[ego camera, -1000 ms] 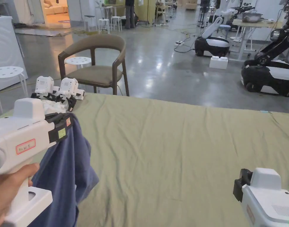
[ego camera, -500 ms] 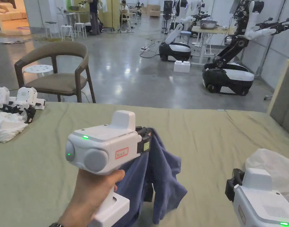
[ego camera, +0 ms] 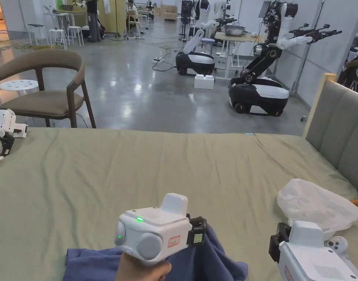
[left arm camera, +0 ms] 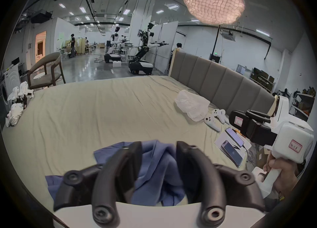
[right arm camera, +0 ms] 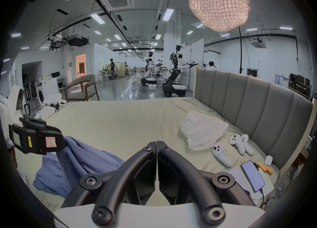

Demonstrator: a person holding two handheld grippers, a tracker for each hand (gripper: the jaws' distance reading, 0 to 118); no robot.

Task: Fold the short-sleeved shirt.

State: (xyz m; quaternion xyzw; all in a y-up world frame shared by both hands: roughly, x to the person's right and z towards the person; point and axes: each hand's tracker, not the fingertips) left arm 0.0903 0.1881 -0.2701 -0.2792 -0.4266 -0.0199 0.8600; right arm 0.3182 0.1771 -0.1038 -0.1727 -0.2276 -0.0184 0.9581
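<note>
A crumpled blue shirt sat bunched at the near edge of the bed, not yet spread for folding.

Nearest, the left gripper [left arm camera: 158, 147] had its jaws spread apart with folds of the shirt [left arm camera: 154, 168] heaped between them; whether either jaw pressed the cloth could not be told. Just to its right, the right gripper [right arm camera: 157, 143] hovered empty, jaws pressed together. The step in hand looked like laying the garment out: best to find a shoulder or hem with each gripper, lift, and drag it flat onto the open green bedsheet [ego camera: 156, 172] beyond. Collar, sleeves and hem were all buried in the bunch, and the shirt's near part was cut off in the head view. Farther right lay a white plastic bag [ego camera: 317, 205] by the headboard [ego camera: 339, 120].
</note>
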